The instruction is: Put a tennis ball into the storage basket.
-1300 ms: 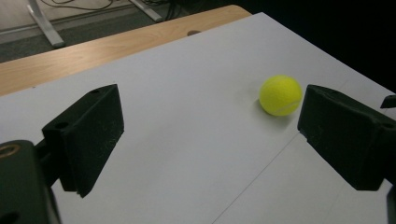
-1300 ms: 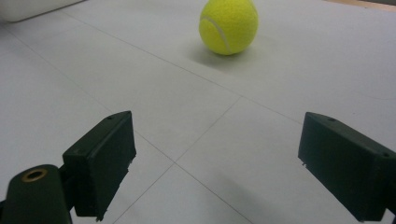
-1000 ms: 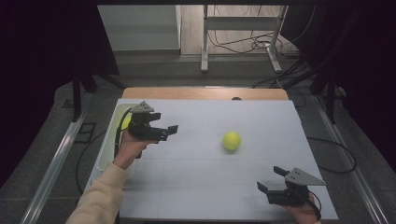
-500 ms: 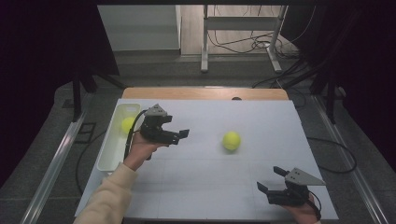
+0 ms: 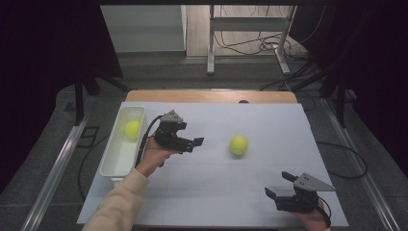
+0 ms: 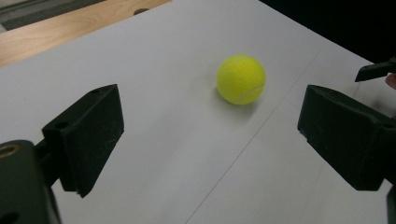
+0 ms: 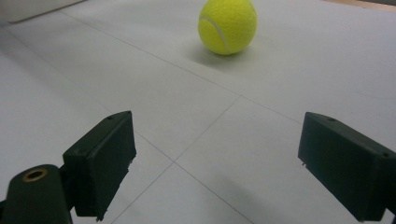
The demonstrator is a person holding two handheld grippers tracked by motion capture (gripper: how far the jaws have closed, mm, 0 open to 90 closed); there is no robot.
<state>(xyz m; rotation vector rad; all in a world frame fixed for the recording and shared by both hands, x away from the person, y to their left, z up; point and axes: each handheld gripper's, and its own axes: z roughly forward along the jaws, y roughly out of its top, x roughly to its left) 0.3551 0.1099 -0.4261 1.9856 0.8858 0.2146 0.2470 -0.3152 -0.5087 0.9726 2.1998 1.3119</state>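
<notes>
A white table top (image 5: 202, 192), marked with thin grid lines, with a strip of bare wood along its far edge. A yellow tennis ball (image 5: 238, 145) lies on it, ahead of the left gripper (image 5: 191, 143) and well apart from its wide-spread jaws. A long white tray (image 5: 111, 159) sits by the table's left edge, just behind that gripper, with a second yellow ball (image 5: 132, 128) inside.

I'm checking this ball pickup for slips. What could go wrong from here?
1. The ball lies loose on the smooth table; a jaw of the open left gripper might nudge it and send it rolling.
2. The right gripper sits open near the table's front edge, probably too far away to stop it.
</notes>
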